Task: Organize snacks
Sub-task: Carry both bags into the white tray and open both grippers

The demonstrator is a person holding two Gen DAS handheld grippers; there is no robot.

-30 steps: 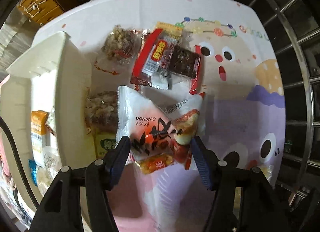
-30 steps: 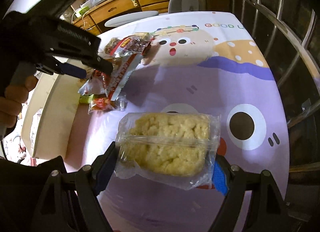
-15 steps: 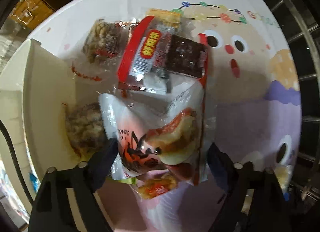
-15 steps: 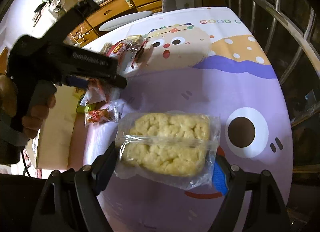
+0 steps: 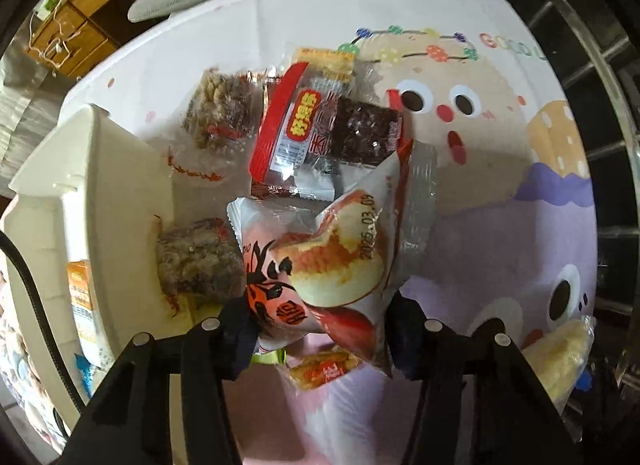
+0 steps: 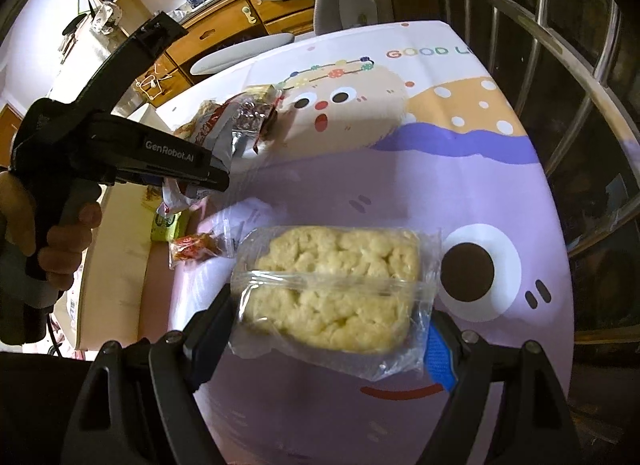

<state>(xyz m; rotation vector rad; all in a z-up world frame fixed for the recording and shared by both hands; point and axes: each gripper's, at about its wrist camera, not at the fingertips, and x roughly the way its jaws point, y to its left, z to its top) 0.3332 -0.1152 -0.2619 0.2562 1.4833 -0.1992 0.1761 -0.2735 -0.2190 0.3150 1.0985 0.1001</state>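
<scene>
On the cartoon-print tablecloth (image 5: pixel 500 225) lies a heap of wrapped snacks. My left gripper (image 5: pixel 320 329) points straight down over it. Its jaws are closing, and the pads press on both sides of a white and red pastry packet (image 5: pixel 332 265), which is crumpled between them. In the right wrist view my right gripper (image 6: pixel 332 329) is shut on a pale puffed-rice cake (image 6: pixel 336 285) in a clear wrapper, held above the cloth. That cake (image 5: pixel 560 361) also shows at the lower right of the left wrist view.
A white organiser box (image 5: pixel 100 169) with packets inside stands left of the heap. Around the pastry packet lie a red packet (image 5: pixel 296 133), a dark brownie (image 5: pixel 364 133), two nut bars (image 5: pixel 220 113), a small orange packet (image 5: pixel 324 369). A metal railing (image 6: pixel 560 65) borders the table's right.
My left gripper's jaws spread around the pastry packet, then closed in on it; the packet now stands crumpled between them. My right gripper kept still with the rice cake.
</scene>
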